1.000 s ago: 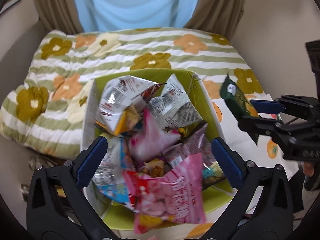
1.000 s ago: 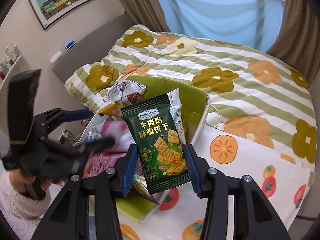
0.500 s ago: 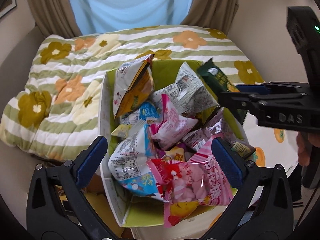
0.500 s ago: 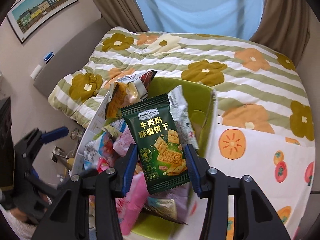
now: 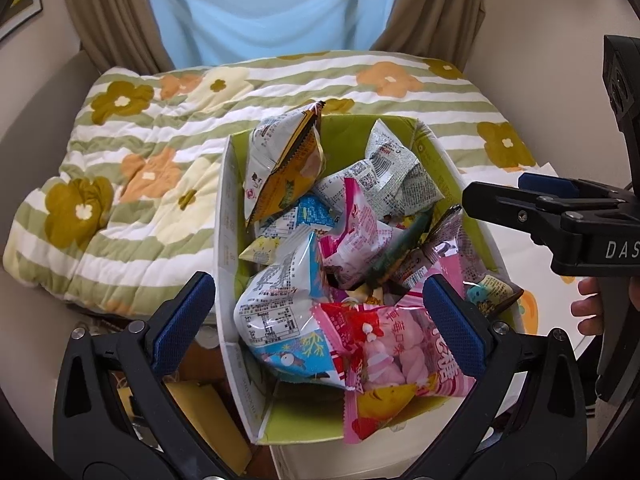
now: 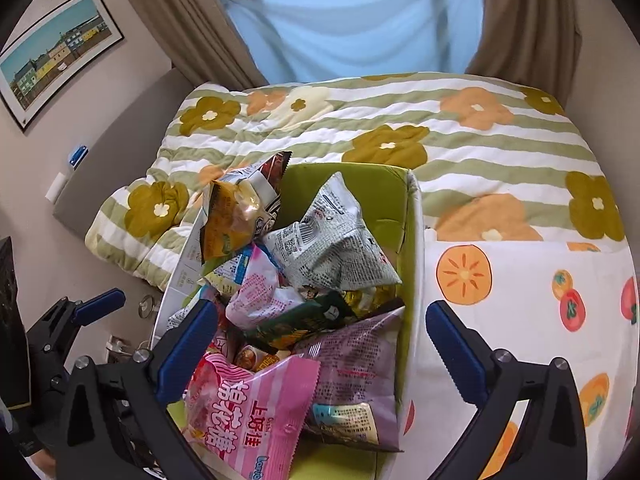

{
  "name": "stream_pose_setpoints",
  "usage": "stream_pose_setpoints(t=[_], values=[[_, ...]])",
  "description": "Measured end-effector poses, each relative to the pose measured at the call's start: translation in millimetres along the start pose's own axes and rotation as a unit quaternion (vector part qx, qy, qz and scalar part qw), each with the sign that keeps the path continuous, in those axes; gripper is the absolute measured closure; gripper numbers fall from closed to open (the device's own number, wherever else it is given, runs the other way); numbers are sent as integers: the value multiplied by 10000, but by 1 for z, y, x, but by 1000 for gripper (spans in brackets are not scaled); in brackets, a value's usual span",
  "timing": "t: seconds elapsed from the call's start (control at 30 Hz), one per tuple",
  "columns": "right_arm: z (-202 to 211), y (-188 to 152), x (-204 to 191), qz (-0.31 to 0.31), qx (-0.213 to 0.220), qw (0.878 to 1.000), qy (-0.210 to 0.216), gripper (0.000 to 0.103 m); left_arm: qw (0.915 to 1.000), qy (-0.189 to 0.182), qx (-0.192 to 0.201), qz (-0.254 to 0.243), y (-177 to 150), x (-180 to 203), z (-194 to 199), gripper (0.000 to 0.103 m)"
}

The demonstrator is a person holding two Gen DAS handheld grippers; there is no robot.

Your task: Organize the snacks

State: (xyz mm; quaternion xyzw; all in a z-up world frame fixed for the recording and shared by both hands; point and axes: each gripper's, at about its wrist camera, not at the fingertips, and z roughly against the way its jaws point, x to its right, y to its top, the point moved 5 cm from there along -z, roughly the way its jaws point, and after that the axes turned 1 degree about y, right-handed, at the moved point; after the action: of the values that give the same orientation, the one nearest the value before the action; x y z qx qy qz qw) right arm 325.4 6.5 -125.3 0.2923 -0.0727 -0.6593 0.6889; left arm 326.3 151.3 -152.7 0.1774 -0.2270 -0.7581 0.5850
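The right claw (image 6: pixel 320 344) is opening, nothing pinched; the dark green packet (image 6: pixel 304 320) lies slantwise among snacks in the green box (image 6: pixel 408 240), directly beneath. The left claw (image 5: pixel 316 320) is spread.

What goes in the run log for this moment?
step: drop snack in box | right gripper: opening, empty | dark green biscuit packet: lying in green box | left gripper: open, empty, over box

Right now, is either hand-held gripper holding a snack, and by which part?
Nothing held. Left hand-held gripper is open; right hand-held gripper is opening, nothing between. Dark green packet lies in the bin.
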Motion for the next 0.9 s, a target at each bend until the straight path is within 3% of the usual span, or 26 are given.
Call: stream_pose_setpoints(t=[0.2,0.43,0.73,0.9], values=[[25,-8,-9,95,197,9998,20,0,9996,147,259,19,-6,6,30,0],[107,-25,-16,393,880,9953,-34,0,9946,364,954,169,-21,29,110,0],[223,-88,0,567,1636,9825,-684,0,9830,420,1717,495,-65,83,204,0],[257,-124,19,491,1891,9738,-1162,0,9776,529,1963,551,-93,107,232,0]])
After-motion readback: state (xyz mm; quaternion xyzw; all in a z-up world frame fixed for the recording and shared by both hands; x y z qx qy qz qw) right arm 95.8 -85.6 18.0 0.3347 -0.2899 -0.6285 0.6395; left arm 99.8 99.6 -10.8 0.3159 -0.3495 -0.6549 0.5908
